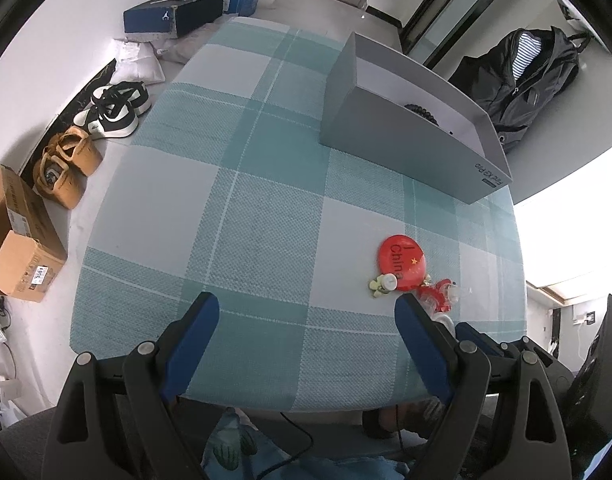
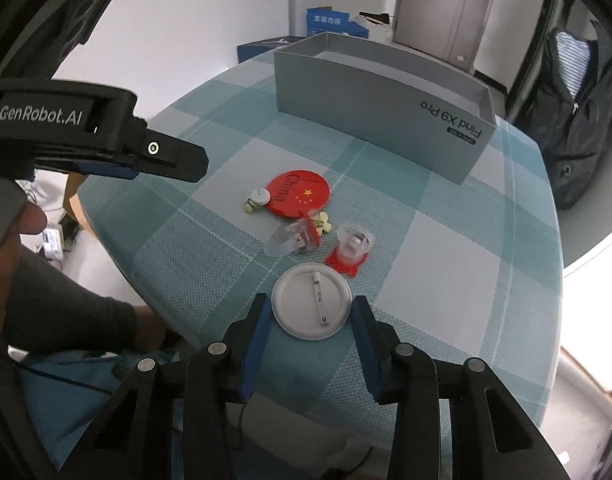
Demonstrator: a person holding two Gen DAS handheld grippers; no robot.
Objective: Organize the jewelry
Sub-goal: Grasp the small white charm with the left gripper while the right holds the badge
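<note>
Checked teal-and-white tablecloth (image 1: 266,208) over table; shoes (image 1: 114,110) and cardboard boxes (image 1: 22,240) on floor at far left, dark backpack (image 2: 577,120) at far right.

Grey open box (image 2: 381,116) marked "Find X9 Pro" at far side of cloth, right of centre; dark beaded item (image 1: 421,112) just visible inside against white lining.

Left gripper (image 1: 306,312) over near edge of cloth, blue-padded fingers spread wide, nothing between them.

Right gripper (image 2: 311,312) low at near edge, fingers parted on either side of white pin badge (image 2: 311,300); badge face down, pin clasp up, lying flat between pads; contact with pads cannot be told.

Red "China" badge (image 2: 300,194) mid-cloth, beyond white badge. Clear clip with red piece (image 2: 294,238) and red star-shaped clip (image 2: 349,252) between the two badges. Small yellow-green charm (image 2: 256,200) touching red badge's left edge.
</note>
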